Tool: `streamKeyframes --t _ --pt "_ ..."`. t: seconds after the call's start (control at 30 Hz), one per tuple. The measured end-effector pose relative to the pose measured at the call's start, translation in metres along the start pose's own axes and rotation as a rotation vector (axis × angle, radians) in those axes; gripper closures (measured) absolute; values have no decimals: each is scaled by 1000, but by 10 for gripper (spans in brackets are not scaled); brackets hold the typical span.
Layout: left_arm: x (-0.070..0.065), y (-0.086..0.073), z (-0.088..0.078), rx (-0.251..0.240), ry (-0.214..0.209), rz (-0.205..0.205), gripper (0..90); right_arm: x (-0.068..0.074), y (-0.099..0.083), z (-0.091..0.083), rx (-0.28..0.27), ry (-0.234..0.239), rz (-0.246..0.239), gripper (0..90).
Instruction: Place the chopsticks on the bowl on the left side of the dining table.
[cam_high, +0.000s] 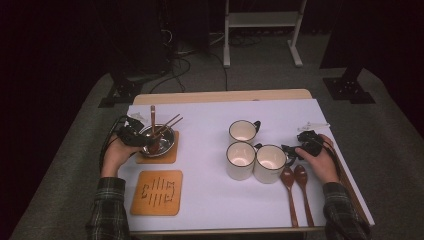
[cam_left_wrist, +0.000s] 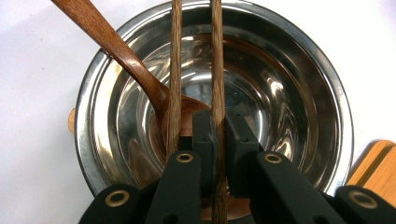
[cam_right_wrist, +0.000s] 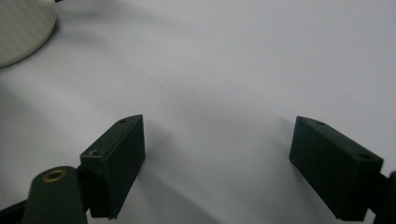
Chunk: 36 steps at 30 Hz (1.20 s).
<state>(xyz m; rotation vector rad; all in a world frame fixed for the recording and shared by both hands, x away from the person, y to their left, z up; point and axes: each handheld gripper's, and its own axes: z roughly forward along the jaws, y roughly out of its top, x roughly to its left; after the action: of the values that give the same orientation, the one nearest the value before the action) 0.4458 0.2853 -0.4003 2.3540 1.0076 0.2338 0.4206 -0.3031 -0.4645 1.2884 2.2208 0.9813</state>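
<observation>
A steel bowl (cam_high: 167, 143) (cam_left_wrist: 299, 102) sits on a wooden coaster (cam_high: 170, 157) at the left. Inside it lie a wooden spoon (cam_high: 153, 120) (cam_left_wrist: 116, 46) and two chopsticks (cam_high: 171, 123). My left gripper (cam_high: 144, 141) (cam_left_wrist: 217, 128) reaches over the bowl's near rim, shut on one chopstick (cam_left_wrist: 217, 56). The other chopstick (cam_left_wrist: 176, 56) runs just outside the jaws, beside the spoon's bowl. My right gripper (cam_high: 290, 150) (cam_right_wrist: 217, 149) rests low on the white table at the right, open, with nothing between its jaws.
Three white mugs (cam_high: 243, 131) (cam_high: 240, 160) (cam_high: 270, 163) stand mid-table, the nearest close to my right gripper; one mug's side (cam_right_wrist: 18, 32) shows top left. Two wooden spoons (cam_high: 290, 187) lie at the front right. A second coaster (cam_high: 156, 192) lies front left.
</observation>
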Motion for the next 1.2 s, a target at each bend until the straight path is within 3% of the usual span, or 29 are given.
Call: streamKeyframes --t 0.53,0.87,1.07,1.2 --pt "0 0 0 -7 -3 -7 827 0 0 0 0 0 0 168" --pt "-3 4 -6 -18 15 1 769 0 0 0 0 0 0 168" --pt "-4 5 -15 -44 29 -5 750 0 0 0 0 0 0 168" --pt "-4 5 -21 -82 30 -30 722 0 0 0 -1 -1 -1 168"
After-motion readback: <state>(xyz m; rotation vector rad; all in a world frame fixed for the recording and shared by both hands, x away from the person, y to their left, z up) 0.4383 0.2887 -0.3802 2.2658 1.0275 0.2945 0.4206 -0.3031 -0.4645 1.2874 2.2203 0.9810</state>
